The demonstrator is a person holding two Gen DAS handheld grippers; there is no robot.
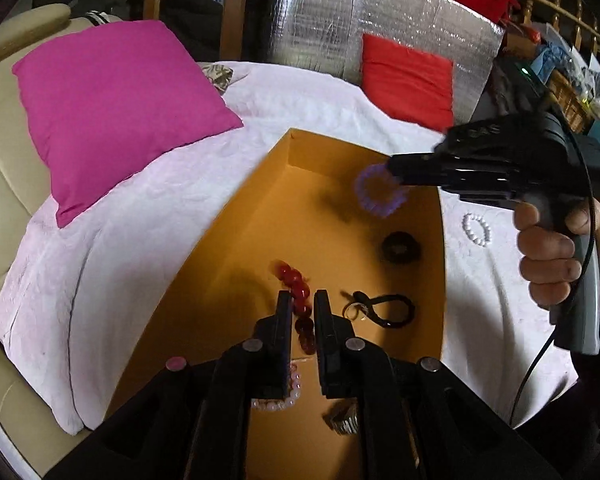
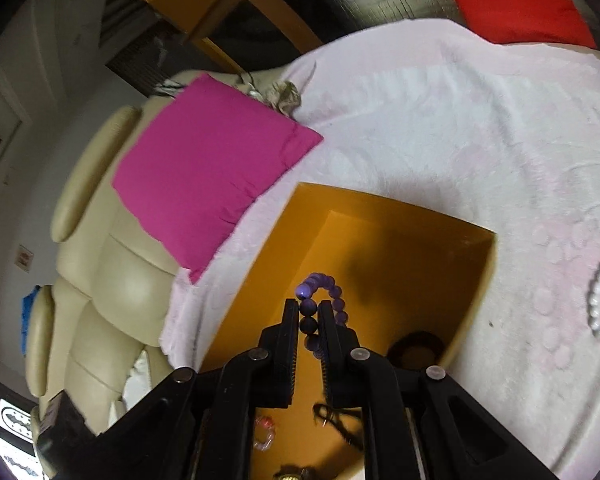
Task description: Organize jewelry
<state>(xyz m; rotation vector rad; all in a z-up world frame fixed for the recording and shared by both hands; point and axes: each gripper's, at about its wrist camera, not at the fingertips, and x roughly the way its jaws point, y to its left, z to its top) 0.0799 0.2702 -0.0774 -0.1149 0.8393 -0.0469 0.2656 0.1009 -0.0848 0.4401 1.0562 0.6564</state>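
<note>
An open orange box [image 1: 268, 216] lies on a white blanket. My left gripper [image 1: 302, 298] is shut on a red bead bracelet [image 1: 296, 284] that hangs over the box floor. My right gripper [image 2: 309, 306] is shut on a purple bead bracelet [image 2: 328, 292] held above the far part of the box [image 2: 380, 232]; it also shows in the left wrist view [image 1: 380, 194]. In the box lie a dark ring-shaped bracelet [image 1: 401, 247], a black cord piece with a ring [image 1: 384, 310], a pink bead bracelet [image 1: 278, 402] and a metal piece [image 1: 342, 420]. A white pearl bracelet [image 1: 477, 229] lies on the blanket right of the box.
A magenta pillow [image 1: 116, 112] lies at the left on the blanket [image 1: 100, 280], a red pillow [image 1: 408, 80] at the back right. A beige sofa [image 2: 96, 280] stands to the left. Silver foil panels [image 1: 364, 20] stand behind.
</note>
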